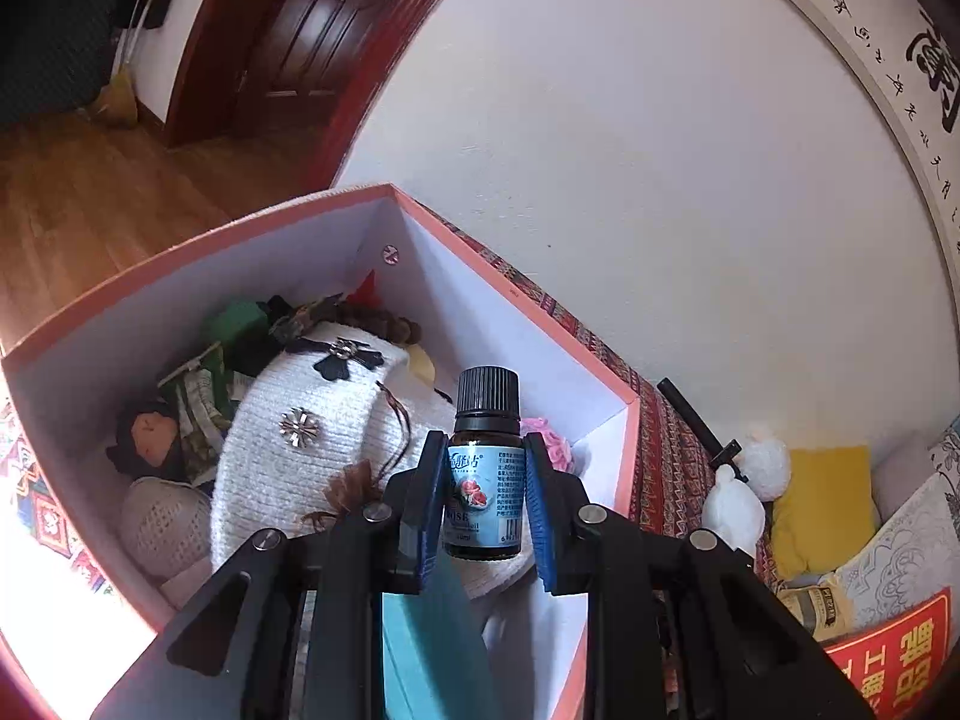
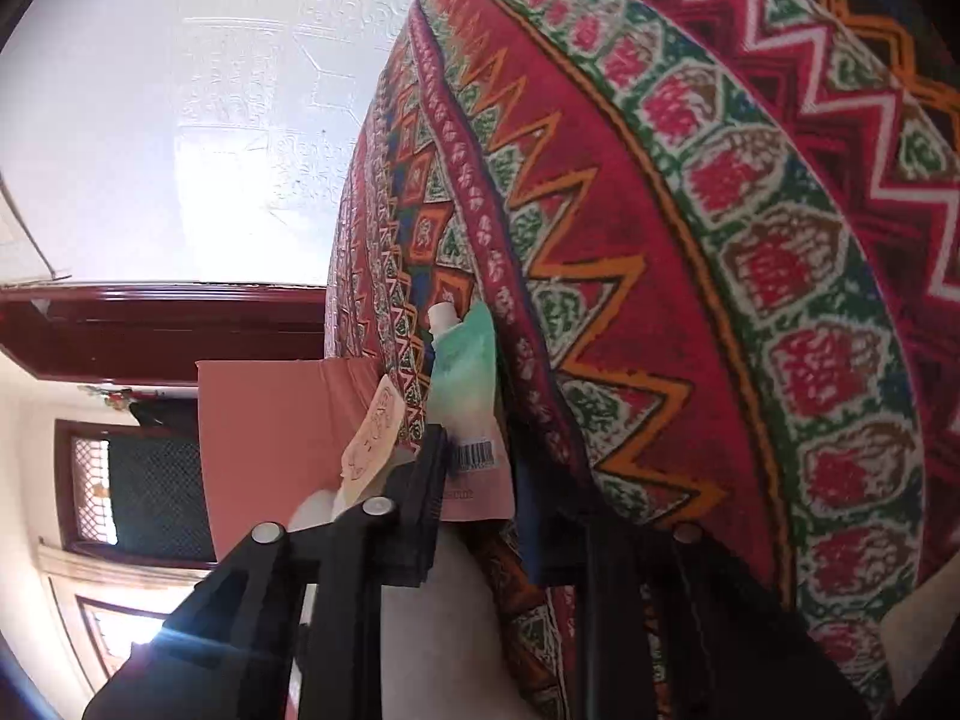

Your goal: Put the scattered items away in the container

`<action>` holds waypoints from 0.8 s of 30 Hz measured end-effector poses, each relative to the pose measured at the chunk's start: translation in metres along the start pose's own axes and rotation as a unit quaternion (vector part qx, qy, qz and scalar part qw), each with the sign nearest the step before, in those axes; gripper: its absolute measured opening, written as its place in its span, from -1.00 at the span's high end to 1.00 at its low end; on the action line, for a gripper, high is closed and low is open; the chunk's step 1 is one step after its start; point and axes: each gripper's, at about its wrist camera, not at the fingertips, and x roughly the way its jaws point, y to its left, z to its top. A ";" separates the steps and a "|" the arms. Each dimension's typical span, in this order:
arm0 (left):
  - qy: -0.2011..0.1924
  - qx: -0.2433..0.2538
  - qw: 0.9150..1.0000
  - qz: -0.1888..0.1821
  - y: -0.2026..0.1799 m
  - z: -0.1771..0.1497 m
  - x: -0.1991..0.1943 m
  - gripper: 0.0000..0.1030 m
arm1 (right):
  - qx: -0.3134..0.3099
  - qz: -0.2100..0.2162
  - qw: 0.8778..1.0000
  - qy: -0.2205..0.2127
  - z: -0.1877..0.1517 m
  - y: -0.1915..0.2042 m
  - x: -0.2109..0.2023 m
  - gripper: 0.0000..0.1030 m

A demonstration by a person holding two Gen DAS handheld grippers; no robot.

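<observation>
My left gripper (image 1: 483, 441) is shut on a small dark bottle (image 1: 486, 468) with a black cap and a blue flower label. It holds the bottle upright over the open pink box (image 1: 516, 294). Inside the box lie a white knit hat (image 1: 312, 420), a small doll (image 1: 153, 438), a green item (image 1: 237, 318) and dark beads (image 1: 384, 318). In the right wrist view my right gripper (image 2: 480, 480) is shut on a flat green-and-pink pouch (image 2: 468, 372) with a white cap and a barcode. The pouch lies against the patterned red cloth (image 2: 690, 240).
The box's pink outer wall (image 2: 270, 438) and a beige card (image 2: 372, 438) sit just left of the pouch. To the right of the box lie a black stick (image 1: 690, 420), a white plush toy (image 1: 744, 492), a yellow cushion (image 1: 822, 504) and a red sign (image 1: 894, 654). A white wall (image 1: 660, 150) stands behind.
</observation>
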 end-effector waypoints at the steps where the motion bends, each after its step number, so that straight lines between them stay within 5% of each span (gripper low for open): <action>1: -0.004 -0.001 1.000 0.008 0.004 0.002 -0.004 0.59 | -0.003 -0.009 1.000 -0.012 -0.002 0.003 -0.007 0.66; 6: -0.020 -0.004 1.000 0.001 0.019 0.004 -0.024 0.58 | -0.082 -0.049 0.987 -0.129 -0.014 0.051 -0.083 0.70; 7: -0.024 0.002 1.000 0.006 0.018 0.006 -0.028 0.38 | -0.099 -0.041 0.984 -0.146 -0.018 0.065 -0.099 0.70; 10: -0.059 0.000 0.997 0.045 0.025 0.007 -0.048 -1.00 | -0.163 -0.020 0.970 -0.181 -0.047 0.111 -0.135 0.70; 14: -0.093 -0.039 0.993 0.068 0.055 0.014 -0.073 -1.00 | -0.249 0.030 0.951 -0.179 -0.099 0.183 -0.148 0.70; 19: -0.114 -0.082 0.987 0.083 0.094 0.022 -0.096 -1.00 | -0.399 0.042 0.900 -0.170 -0.173 0.284 -0.117 0.70; 22: -0.116 -0.101 0.985 0.076 0.110 0.023 -0.103 -0.99 | -0.430 0.009 0.887 -0.166 -0.181 0.330 -0.071 0.66; 24: -0.119 -0.105 0.984 0.077 0.114 0.024 -0.105 -1.00 | -0.450 -0.040 0.869 -0.203 -0.186 0.350 -0.058 0.53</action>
